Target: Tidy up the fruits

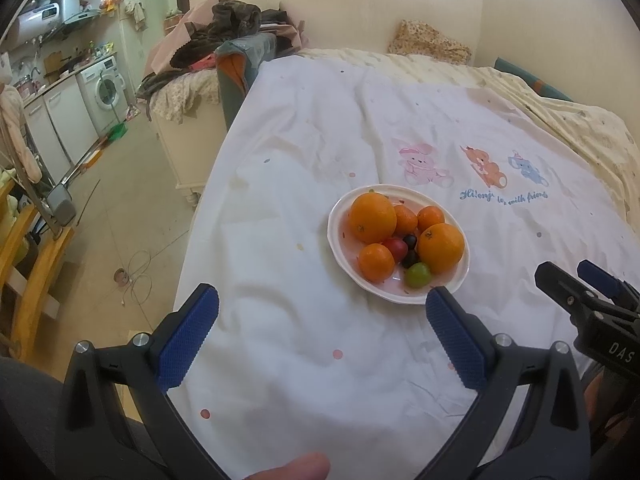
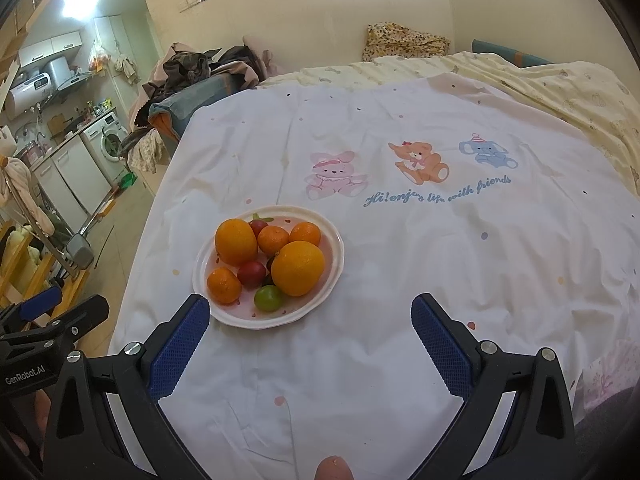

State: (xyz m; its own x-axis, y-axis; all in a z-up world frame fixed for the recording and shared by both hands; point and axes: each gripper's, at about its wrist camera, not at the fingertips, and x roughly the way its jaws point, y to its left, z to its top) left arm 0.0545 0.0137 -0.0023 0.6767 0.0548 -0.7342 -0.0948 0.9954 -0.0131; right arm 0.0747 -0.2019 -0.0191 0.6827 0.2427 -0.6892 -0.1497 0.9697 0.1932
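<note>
The white scalloped plate (image 2: 330, 276) in front of me sits flat on the printed sheet. It holds two large oranges (image 2: 236, 241) (image 2: 298, 268), three smaller mandarins (image 2: 224, 285) (image 2: 273, 240) (image 2: 305, 233), one green grape (image 2: 269, 298), and one red fruit (image 2: 251, 274), possibly a plum. Dark grapes (image 1: 409, 241) lie wedged between them. All the fruit is bunched together, touching.

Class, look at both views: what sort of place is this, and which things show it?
Probably a small one-room flat: a bed under a white cartoon-animal sheet, a white front-loading washing machine beside kitchen cabinets, and a heap of dark clothes.
</note>
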